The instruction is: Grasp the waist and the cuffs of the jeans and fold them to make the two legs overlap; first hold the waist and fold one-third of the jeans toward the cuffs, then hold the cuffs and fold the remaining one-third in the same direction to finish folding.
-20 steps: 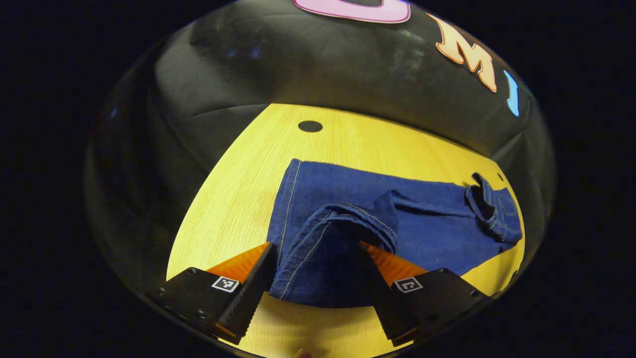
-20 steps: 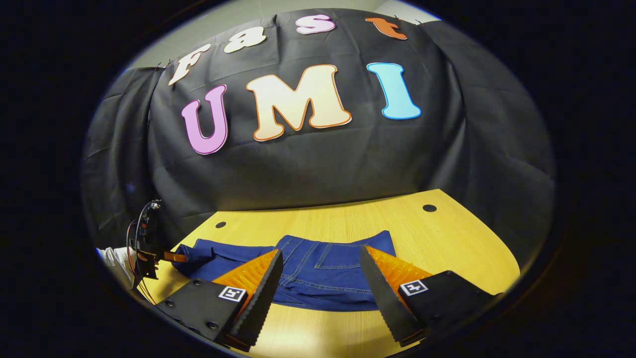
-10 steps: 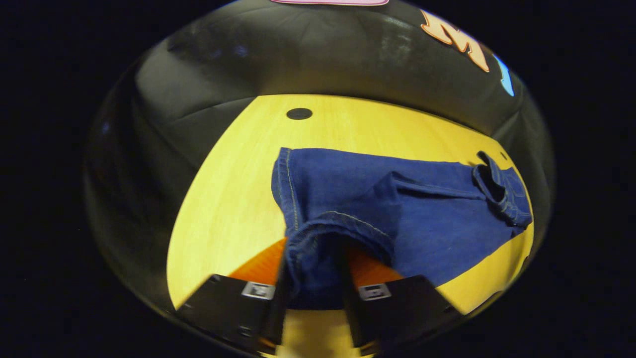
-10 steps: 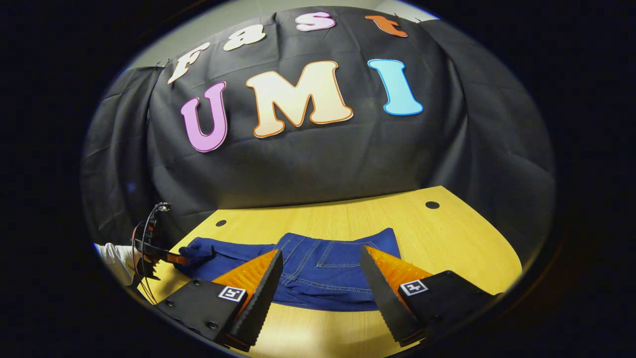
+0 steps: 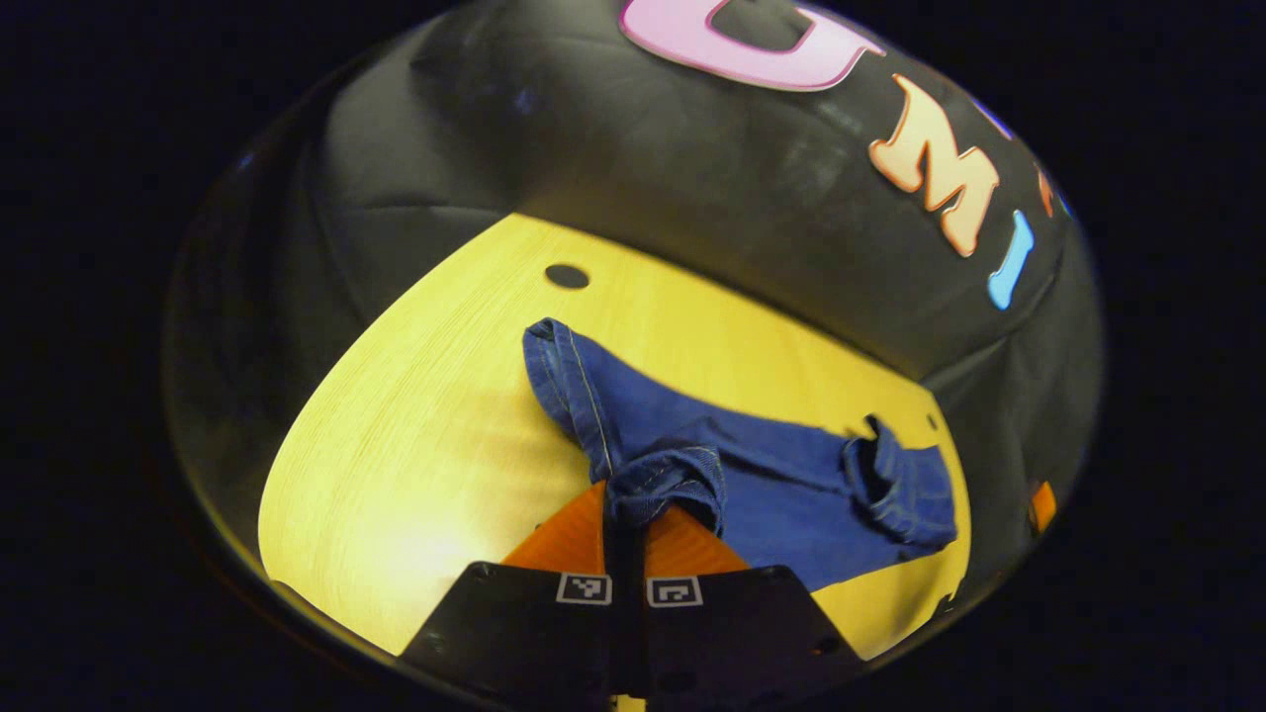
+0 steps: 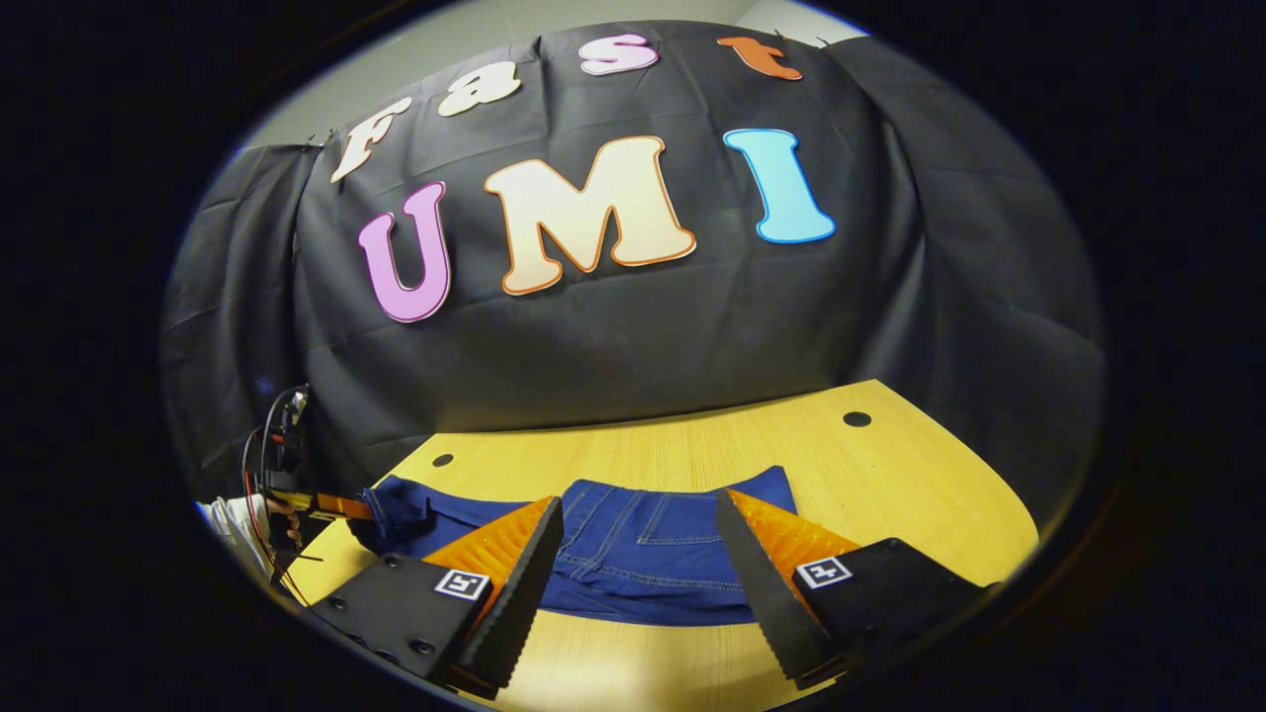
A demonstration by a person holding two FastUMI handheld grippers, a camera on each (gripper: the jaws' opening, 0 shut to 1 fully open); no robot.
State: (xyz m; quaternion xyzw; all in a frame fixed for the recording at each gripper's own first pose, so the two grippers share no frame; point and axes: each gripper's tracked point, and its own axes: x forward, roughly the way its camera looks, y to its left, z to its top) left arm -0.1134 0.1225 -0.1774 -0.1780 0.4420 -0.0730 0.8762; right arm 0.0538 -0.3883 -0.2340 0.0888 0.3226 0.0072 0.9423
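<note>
Left tongs (image 5: 633, 514) are pressed together on one cuff (image 5: 661, 480) of the jeans (image 5: 771, 475), and the denim bunches up between the two fingers. One second ago these fingers stood wide apart around that same cuff; since then they came together and the cuff is lifted a little from the surface (image 5: 415, 435). Beyond it, the second cuff (image 5: 550, 356) lies flat toward the far side, and the waist (image 5: 895, 480) lies at the far right of the left gripper view.

Right tongs (image 6: 638, 569) stand apart, as they did before, just in front of the waist of the one pair of jeans (image 6: 643, 534), not touching it. In the right gripper view the left tongs (image 6: 341, 509) hold the cuff at the far left end. I count two dark round holes (image 6: 857, 419) in the surface there, and one hole (image 5: 567, 276) in the left gripper view.
</note>
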